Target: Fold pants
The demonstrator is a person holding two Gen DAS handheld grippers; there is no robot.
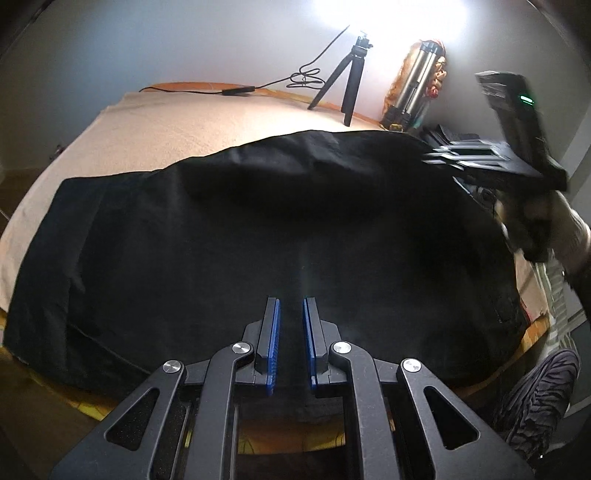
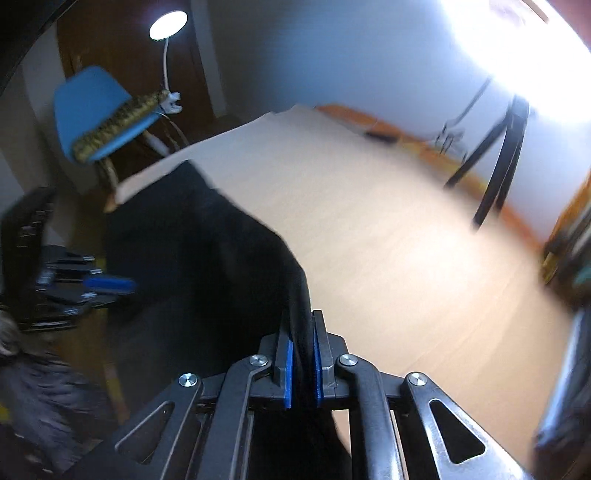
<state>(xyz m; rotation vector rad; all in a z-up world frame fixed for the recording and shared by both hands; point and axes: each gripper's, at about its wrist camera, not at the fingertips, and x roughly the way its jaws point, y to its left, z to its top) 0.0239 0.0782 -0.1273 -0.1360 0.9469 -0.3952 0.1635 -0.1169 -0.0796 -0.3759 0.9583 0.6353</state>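
Black pants [image 1: 258,229] lie spread across a beige-covered surface [image 1: 184,125]. At the near edge of the pants, my left gripper [image 1: 291,302] is shut, with dark cloth pinched between its blue pads. My right gripper [image 2: 303,315] is shut on a fold of the pants [image 2: 229,258], which rises from between its pads. In the left wrist view the right gripper [image 1: 428,157] is at the cloth's far right end, with a hand behind it. The right wrist view is blurred and shows the left gripper [image 2: 110,284] at the left.
A small black tripod [image 1: 347,85] and a cable [image 1: 236,89] stand at the far edge by the wall. A folded silver tripod [image 1: 417,85] leans in the corner. A blue chair [image 2: 99,110] and a lamp [image 2: 168,24] are beyond the left end. A dark shoe [image 1: 535,398] is on the floor.
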